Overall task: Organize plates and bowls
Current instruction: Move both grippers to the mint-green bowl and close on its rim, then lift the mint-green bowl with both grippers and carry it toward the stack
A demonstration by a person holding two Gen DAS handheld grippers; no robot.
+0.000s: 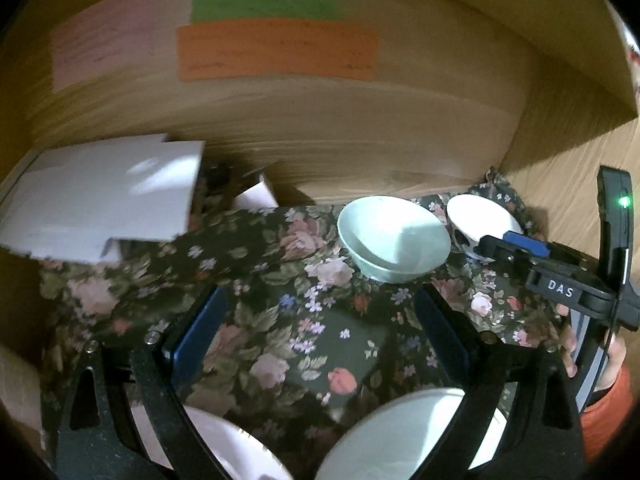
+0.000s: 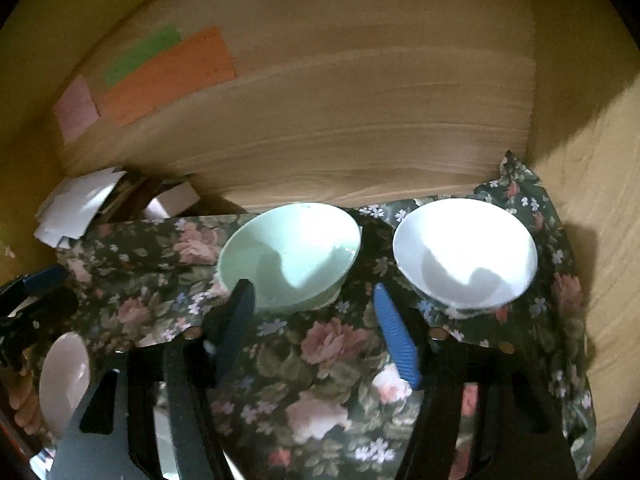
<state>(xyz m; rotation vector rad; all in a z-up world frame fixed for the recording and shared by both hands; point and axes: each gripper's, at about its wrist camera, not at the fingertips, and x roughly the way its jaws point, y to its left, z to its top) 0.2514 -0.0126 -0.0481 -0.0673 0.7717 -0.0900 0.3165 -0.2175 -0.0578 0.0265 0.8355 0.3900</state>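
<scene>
Item: pale green bowl and white bowl, side by side for sorting; your left hand-held gripper and right hand-held gripper both released, empty.

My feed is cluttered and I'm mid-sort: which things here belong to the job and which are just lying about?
Job: pale green bowl; white bowl; two white dishes near the left claw, kind unclear.

Lying about: white boxes; coloured paper notes on the wooden panel; floral cloth.
</scene>
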